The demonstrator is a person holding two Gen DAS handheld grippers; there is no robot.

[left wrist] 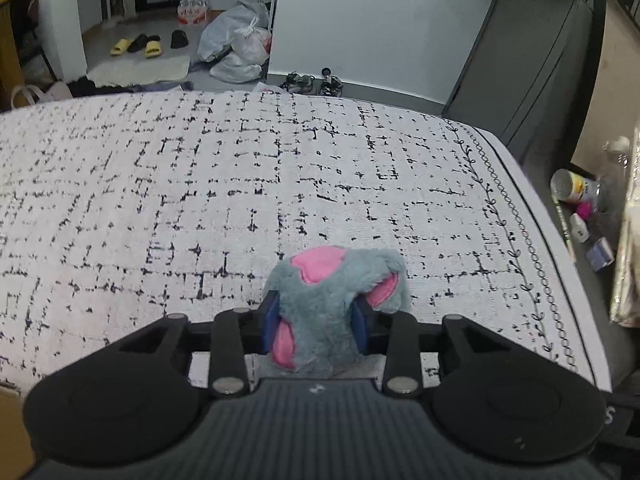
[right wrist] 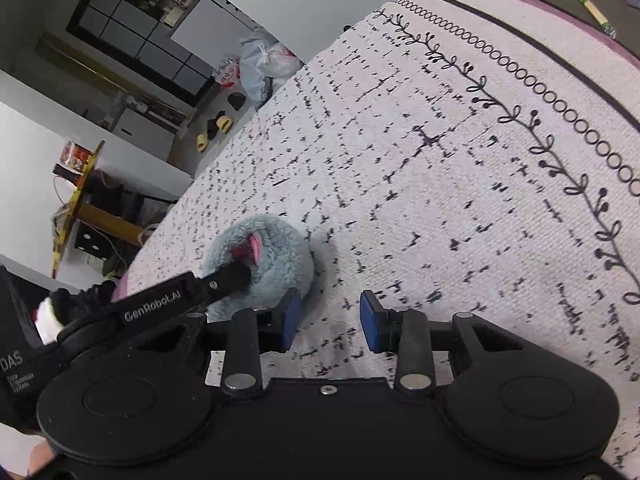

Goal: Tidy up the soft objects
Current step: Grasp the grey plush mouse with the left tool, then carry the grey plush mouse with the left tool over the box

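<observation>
Grey-and-pink plush toy point(left wrist: 320, 304) clamped in left gripper point(left wrist: 316, 322) over patterned bedspread point(left wrist: 240, 184).

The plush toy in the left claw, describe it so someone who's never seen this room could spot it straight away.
Start at the wide white cover with the broken black grid print that fills the view. Near its closer edge, the left claw is shut on the plush toy. It is a shaggy grey-blue lump with bright pink patches, the only fluffy, coloured thing on that cover.
</observation>
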